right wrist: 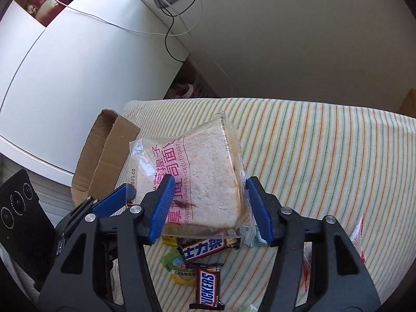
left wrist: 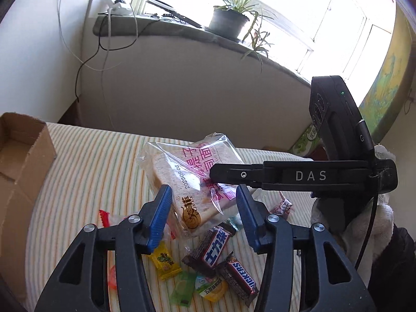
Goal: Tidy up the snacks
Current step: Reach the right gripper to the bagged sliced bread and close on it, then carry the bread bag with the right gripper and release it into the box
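Our right gripper (right wrist: 208, 208) spans the clear-wrapped slice of thick white toast (right wrist: 192, 179); whether its pads press the wrapper we cannot tell. Our left gripper (left wrist: 204, 215) stands part open, nothing gripped. To lift well, we pinch the bread's edges lightly, lest it crush. Below lie the brown Snickers bars (right wrist: 208, 290) and small wrapped candies (left wrist: 163, 260). The open cardboard box (right wrist: 104, 153) waits left, striped cloth (right wrist: 325, 156) clear to the right.

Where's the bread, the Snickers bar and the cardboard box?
bagged toast bread (right wrist: 208, 171), right wrist view, middle of the slice.
Snickers bar (right wrist: 208, 290), right wrist view, on its logo.
cardboard box (left wrist: 31, 153), left wrist view, outer side wall.
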`<move>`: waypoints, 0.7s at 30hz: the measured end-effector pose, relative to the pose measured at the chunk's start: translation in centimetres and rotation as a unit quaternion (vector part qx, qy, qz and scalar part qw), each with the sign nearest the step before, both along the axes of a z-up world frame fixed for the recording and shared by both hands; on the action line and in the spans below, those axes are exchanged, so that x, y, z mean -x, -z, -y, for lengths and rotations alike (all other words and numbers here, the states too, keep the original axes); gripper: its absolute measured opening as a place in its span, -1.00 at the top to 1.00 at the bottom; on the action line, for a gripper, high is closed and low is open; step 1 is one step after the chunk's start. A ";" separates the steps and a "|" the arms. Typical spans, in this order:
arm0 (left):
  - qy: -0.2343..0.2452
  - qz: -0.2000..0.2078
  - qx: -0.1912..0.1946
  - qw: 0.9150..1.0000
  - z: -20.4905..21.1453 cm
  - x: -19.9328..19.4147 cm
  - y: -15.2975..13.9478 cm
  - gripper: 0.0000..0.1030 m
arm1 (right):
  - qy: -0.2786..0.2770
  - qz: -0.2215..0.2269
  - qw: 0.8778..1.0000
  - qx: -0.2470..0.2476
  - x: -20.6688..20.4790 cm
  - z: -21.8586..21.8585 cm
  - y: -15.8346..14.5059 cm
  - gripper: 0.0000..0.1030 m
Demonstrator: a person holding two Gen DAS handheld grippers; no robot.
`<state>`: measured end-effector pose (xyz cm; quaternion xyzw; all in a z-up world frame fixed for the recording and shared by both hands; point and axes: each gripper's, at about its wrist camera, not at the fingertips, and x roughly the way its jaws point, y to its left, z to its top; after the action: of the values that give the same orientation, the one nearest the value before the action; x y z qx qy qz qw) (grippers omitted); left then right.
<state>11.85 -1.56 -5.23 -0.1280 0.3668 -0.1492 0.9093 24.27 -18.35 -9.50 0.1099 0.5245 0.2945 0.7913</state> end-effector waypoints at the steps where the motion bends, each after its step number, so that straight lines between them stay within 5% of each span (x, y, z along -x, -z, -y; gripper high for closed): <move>1: -0.003 0.008 0.002 1.000 -0.2 0.6 -0.6 0.06 | -0.006 0.005 1.000 0.002 0.3 -0.7 -0.6 -0.17; 2: -0.009 0.015 0.002 1.000 -0.5 1.0 -1.3 0.10 | -0.012 0.011 1.000 0.006 0.7 -1.5 -1.2 -0.16; 3: -0.001 0.020 0.009 1.000 -0.8 1.5 -1.8 0.46 | -0.020 0.015 1.000 0.006 1.1 -2.3 -1.6 -0.05; 4: 0.002 0.017 0.011 1.000 -1.0 1.9 -2.1 0.72 | -0.038 0.010 0.999 -0.007 1.4 -3.4 -1.9 0.32; 6: -0.017 0.032 -0.022 0.999 -1.0 2.8 -2.6 0.74 | -0.052 0.003 0.998 -0.018 2.2 -5.6 -2.7 0.64; 9: -0.038 0.022 0.006 0.999 -3.5 3.1 -2.1 0.74 | -0.046 0.056 0.996 0.046 3.3 -8.8 -3.9 0.66; 11: -0.061 0.023 0.021 0.998 -5.5 4.4 -1.9 0.69 | -0.057 0.055 0.996 0.047 3.6 -10.0 -3.9 0.66; 15: -0.085 0.019 0.013 0.996 -7.8 6.7 -1.0 0.52 | -0.082 0.050 0.994 0.048 4.0 -11.2 -3.4 0.32; 18: -0.087 0.004 0.004 0.996 -8.3 7.8 0.5 0.17 | -0.084 0.054 0.994 0.043 4.0 -11.3 -3.1 -0.33; 21: -0.093 0.007 -0.019 0.995 -8.1 9.0 1.7 0.12 | -0.106 0.039 0.993 0.025 4.0 -12.0 -2.4 -0.34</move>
<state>2.90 6.59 -6.96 -0.1434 0.3499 -0.0575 0.9240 20.29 -6.32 -7.07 0.0229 0.5088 0.3675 0.7782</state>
